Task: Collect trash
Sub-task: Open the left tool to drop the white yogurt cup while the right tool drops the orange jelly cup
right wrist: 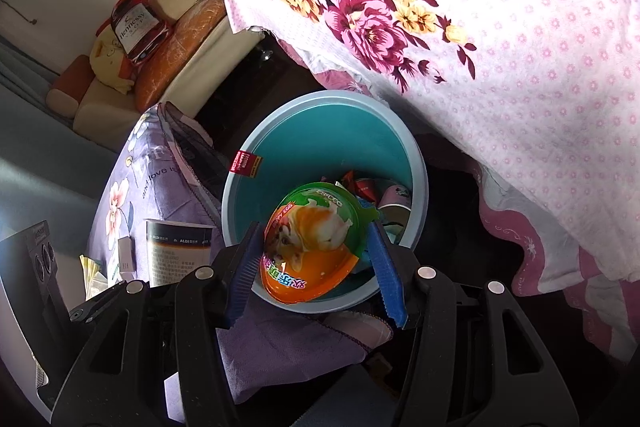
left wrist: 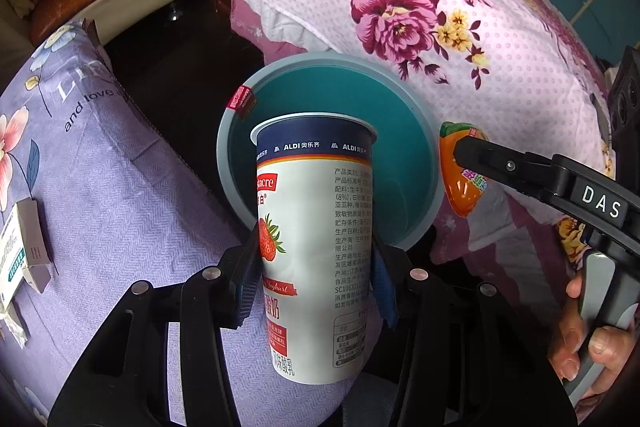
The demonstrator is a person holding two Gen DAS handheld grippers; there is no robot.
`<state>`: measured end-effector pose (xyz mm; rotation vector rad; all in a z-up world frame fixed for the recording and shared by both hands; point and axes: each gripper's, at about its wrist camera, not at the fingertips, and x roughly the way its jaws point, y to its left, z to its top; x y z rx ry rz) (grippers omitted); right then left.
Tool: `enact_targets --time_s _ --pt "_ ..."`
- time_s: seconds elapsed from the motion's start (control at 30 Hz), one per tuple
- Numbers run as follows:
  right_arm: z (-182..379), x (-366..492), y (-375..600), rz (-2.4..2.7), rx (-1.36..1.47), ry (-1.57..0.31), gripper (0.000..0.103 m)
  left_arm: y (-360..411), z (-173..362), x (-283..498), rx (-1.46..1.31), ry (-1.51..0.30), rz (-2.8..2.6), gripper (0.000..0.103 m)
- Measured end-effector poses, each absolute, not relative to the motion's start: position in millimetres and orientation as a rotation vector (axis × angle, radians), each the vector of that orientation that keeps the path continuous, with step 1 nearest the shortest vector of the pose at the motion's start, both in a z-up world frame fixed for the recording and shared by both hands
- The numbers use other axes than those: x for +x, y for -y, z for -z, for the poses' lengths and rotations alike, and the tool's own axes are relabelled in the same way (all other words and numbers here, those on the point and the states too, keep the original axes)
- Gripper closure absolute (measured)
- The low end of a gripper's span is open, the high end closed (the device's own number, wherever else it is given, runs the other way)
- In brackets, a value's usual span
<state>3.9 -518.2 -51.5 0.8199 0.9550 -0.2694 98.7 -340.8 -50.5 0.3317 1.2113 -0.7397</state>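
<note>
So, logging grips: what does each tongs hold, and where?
Left tongs: white strawberry yoghurt cup, by its sides. Right tongs: orange-green plastic egg package, by its edges.

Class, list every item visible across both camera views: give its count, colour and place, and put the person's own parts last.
Tall paper yogurt cup: one, white with navy rim, between left gripper's pads, above bin.
Egg-shaped plastic package: one, orange and green, between right gripper's pads, over bin.
Round plastic bin: one, teal, on floor between beds; trash inside.
Floral quilt: one, pink, right.
Purple bedspread: one, left.
Small cardboard box: one, white-grey, on bedspread.
Left gripper: black, blue pads.
Right gripper: black, blue pads.
Hand: one, on right gripper's handle.
</note>
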Motion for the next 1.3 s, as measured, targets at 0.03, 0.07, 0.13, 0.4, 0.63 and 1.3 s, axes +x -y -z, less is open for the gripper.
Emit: enact_targets --time_s 0.03,0.07,0.13,0.4,0.63,1.3 --pt "52.0 4.4 519.6 0.274 0.821 -0.957 0.052 342.9 51.5 100.5 0.332 -1.215 0.741 0.054" --pt "52.8 5.0 521.2 0.278 0.823 -0.959 0.052 344.7 52.4 102.3 0.332 -1.218 0.743 0.054" --pt "54.3 5.6 524.1 0.286 0.824 -0.963 0.052 348.5 54.2 104.9 0.333 -1.223 0.748 0.054" --pt "63.8 12.7 526.4 0.295 0.83 -0.988 0.052 352.2 65.1 106.7 0.342 -1.242 0.752 0.035" --pt "71.9 21.1 521.8 0.285 0.826 -1.013 0.052 340.6 63.5 113.8 0.291 -1.242 0.725 0.022" --pt "89.3 44.5 500.4 0.277 0.798 -1.096 0.034 301.6 65.7 127.2 0.205 -1.254 0.679 0.014"
